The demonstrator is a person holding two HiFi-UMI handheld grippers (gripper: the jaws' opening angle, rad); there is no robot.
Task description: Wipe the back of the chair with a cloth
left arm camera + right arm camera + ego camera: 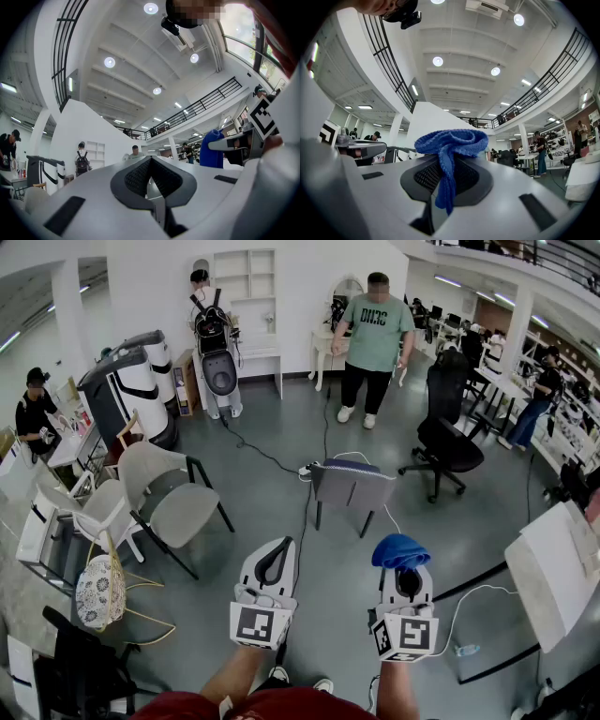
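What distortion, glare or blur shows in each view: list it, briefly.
Head view: strong fisheye bend, even light, the grey chair sharp. Left gripper view: dark rounded corners, bright ceiling lights, left tool filling the bottom. Right gripper view: same dark corners, blue cloth sharp in the right tool.

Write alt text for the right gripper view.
The right gripper is shut on a blue knitted cloth, which bunches above the jaws with one strand hanging down between them. Behind is a white hall with round ceiling lights and a balcony railing.
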